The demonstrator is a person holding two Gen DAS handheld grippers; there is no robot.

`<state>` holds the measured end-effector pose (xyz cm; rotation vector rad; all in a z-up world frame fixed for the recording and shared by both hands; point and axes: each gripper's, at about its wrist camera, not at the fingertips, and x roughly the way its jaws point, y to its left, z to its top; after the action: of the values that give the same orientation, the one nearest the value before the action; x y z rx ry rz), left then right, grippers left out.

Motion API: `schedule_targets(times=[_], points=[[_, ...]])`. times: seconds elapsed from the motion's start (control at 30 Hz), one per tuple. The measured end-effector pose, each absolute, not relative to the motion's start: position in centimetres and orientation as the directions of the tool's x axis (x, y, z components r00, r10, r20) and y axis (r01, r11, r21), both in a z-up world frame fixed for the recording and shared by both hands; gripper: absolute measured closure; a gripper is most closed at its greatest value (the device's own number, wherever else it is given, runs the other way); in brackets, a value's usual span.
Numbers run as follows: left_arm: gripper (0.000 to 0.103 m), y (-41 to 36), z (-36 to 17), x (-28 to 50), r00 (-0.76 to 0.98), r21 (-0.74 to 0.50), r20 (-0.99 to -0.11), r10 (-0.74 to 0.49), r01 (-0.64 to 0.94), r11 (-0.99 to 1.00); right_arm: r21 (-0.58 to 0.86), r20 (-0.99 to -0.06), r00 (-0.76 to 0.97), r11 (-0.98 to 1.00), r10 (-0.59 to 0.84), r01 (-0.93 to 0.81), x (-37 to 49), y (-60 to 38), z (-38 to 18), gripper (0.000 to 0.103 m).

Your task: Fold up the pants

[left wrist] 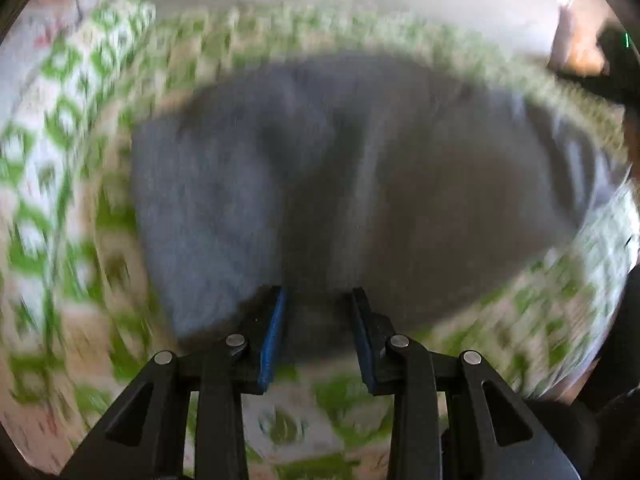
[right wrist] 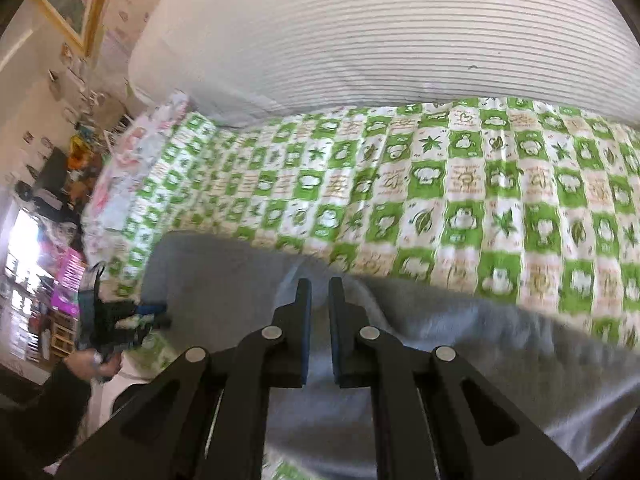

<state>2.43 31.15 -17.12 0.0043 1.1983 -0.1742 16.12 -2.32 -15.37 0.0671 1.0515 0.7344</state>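
The left gripper [left wrist: 318, 294] is hovering with jaws apart over the near edge of the grey pants [left wrist: 352, 184]; the right gripper [right wrist: 320, 284], jaws nearly together, seems to be pinching a raised fold. The pants are lying on the green-checked bedsheet [right wrist: 460, 184], seemingly partly folded, with more folding left.

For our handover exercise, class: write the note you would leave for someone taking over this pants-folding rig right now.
Left claw: open, fingers apart, at the near edge of the grey pants, gripping nothing. That view is motion-blurred.
Right claw: fingers close together with a narrow gap, over the pants; whether it pinches cloth cannot be told.
Pants: lying on the green-and-white checked bedspread, bunched rather than flat. A white striped cover lies behind.
Done: whether any fold has been made cannot be told.
Left: probably smooth the cloth, grip an edge with each claw, then fold.
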Motion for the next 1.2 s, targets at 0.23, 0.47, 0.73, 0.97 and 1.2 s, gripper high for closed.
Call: schedule_targets(times=[0.23, 0.47, 0.73, 0.97, 1.2], points=[[0.072, 32.9, -17.3, -0.4, 0.352, -0.144, -0.921, -0.166, 0.089, 0.986, 0.331, -0.836, 0.243, 0.805, 0.492, -0.493, 19.9, 0.1, -18.7, 0.094], [0.072, 33.1, -17.5, -0.6, 0.347, -0.158, -0.920, -0.183, 0.098, 0.983, 0.406, -0.883, -0.126, 0.602, 0.452, -0.687, 15.7, 4.4, -21.7, 0.069], [0.072, 33.2, -17.7, -0.4, 0.351, -0.173, -0.916, -0.194, 0.090, 0.981, 0.411, -0.847, 0.020, 0.676, 0.532, -0.612, 19.9, 4.1, -19.7, 0.057], [0.072, 33.3, -17.8, -0.3, 0.349, -0.183, -0.916, -0.198, 0.076, 0.980, 0.508, -0.844, -0.145, 0.680, 0.517, -0.529, 20.9, 6.4, -24.4, 0.065], [0.072, 33.4, -17.9, 0.3, 0.334, -0.192, -0.920, -0.206, 0.074, 0.979, 0.547, -0.729, 0.095, 0.660, 0.678, -0.515, 21.9, 4.9, -20.2, 0.096]])
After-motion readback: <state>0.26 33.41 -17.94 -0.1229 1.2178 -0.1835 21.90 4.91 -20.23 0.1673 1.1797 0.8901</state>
